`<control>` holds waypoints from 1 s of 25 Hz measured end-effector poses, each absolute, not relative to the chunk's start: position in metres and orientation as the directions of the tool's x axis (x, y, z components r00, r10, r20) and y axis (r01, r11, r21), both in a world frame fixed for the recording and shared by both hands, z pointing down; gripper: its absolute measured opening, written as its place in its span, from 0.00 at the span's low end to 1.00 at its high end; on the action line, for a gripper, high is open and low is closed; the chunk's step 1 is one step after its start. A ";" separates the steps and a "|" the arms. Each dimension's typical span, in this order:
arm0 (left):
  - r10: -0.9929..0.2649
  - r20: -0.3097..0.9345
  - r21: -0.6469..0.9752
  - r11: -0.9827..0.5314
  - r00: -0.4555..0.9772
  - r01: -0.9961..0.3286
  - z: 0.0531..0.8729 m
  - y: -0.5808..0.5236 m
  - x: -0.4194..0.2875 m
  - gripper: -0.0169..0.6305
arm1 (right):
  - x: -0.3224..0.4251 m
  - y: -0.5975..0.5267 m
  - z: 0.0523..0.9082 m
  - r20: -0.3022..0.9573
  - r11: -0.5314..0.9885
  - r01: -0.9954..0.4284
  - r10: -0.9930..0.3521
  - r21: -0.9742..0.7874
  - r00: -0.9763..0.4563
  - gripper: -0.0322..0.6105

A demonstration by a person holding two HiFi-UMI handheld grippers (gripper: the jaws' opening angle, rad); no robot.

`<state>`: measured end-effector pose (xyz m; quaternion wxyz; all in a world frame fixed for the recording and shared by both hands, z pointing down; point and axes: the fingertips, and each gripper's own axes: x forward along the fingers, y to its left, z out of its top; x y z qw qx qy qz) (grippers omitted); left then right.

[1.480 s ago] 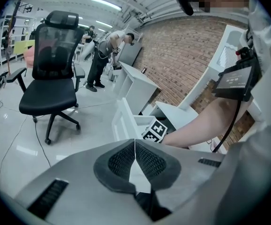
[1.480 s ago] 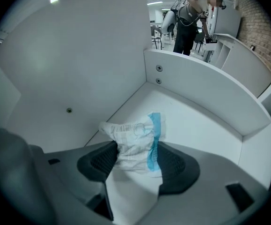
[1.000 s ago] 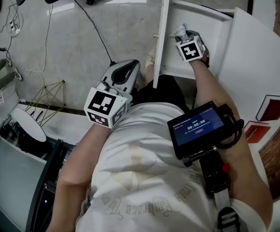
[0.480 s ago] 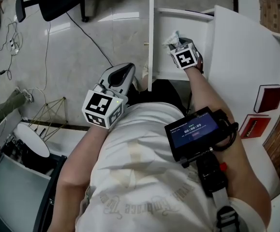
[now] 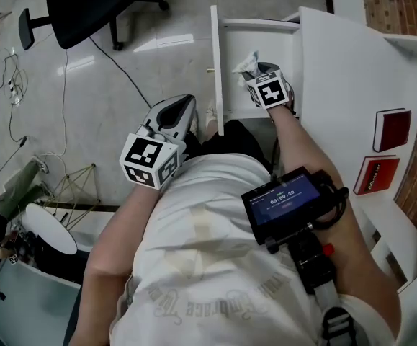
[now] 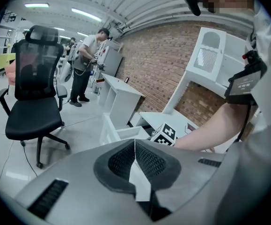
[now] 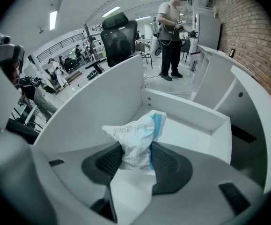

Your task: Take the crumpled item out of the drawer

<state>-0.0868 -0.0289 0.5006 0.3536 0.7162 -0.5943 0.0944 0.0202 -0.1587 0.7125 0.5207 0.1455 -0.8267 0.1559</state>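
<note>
Pale workshop floor point(image 5: 107, 85) lies below. At left, the left claw point(image 6: 135, 146) is held shut and empty, well apart from the drawer point(image 5: 217, 63). Over the open drawer, the crumpled item point(image 7: 137, 132) is pinched in the right claw point(image 7: 136, 157). The grasp is judged done. Carrying it clear of the drawer walls is left.

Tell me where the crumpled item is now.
The crumpled item is clamped in the right gripper, over the open white drawer, top centre of the head view.
</note>
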 end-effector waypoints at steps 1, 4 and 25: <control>-0.785 0.554 0.393 -0.048 0.278 -0.918 0.501 -0.032 -0.089 0.06 | 0.021 -0.161 0.712 0.905 0.907 -0.408 -0.081 -0.107 -0.418 0.37; -0.786 0.548 0.388 -0.064 0.286 -0.920 0.497 -0.034 -0.095 0.06 | 0.023 -0.164 0.706 0.900 0.902 -0.419 -0.095 -0.103 -0.426 0.36; -0.821 0.470 0.369 -0.151 0.324 -0.917 0.461 -0.008 -0.117 0.06 | 0.041 -0.138 0.643 0.852 0.811 -0.582 -0.263 -0.058 -0.452 0.35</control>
